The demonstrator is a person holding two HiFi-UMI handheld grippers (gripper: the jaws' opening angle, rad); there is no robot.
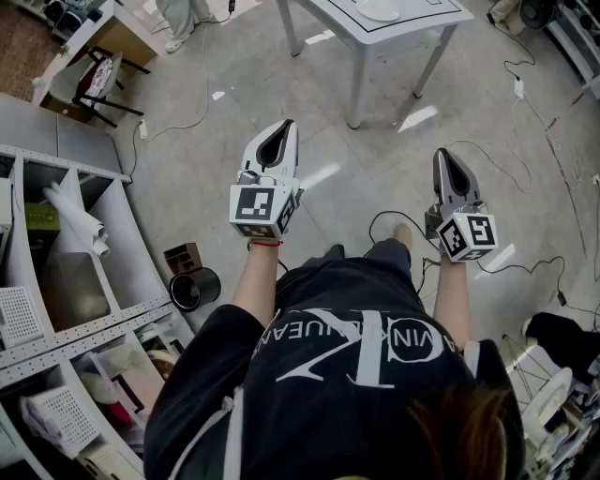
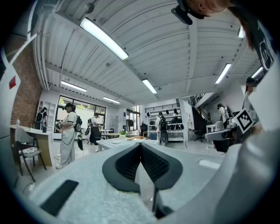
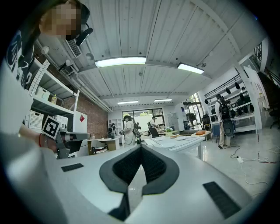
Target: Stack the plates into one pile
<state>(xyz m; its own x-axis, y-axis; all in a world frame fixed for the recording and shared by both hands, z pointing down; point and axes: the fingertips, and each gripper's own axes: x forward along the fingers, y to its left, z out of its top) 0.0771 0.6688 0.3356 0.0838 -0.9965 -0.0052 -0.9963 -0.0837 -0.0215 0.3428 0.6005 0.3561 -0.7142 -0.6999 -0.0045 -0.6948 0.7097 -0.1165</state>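
A white table (image 1: 412, 21) stands ahead of me across the grey floor, with a pale plate (image 1: 380, 9) at its near end. My left gripper (image 1: 281, 127) and right gripper (image 1: 445, 155) are held level at waist height, pointing toward it from well short of it. Both are shut with nothing between their jaws. In the left gripper view the closed tips (image 2: 140, 143) frame the distant table and a plate (image 2: 116, 141). Past the closed tips (image 3: 140, 146) in the right gripper view, the table carries several plates (image 3: 167, 145).
Grey shelving (image 1: 56, 281) with boxes and baskets runs along my left, a black cylinder (image 1: 194, 289) on the floor beside it. Cables (image 1: 525, 169) trail over the floor at right. A chair (image 1: 98, 80) stands far left. People (image 2: 68, 131) stand in the background.
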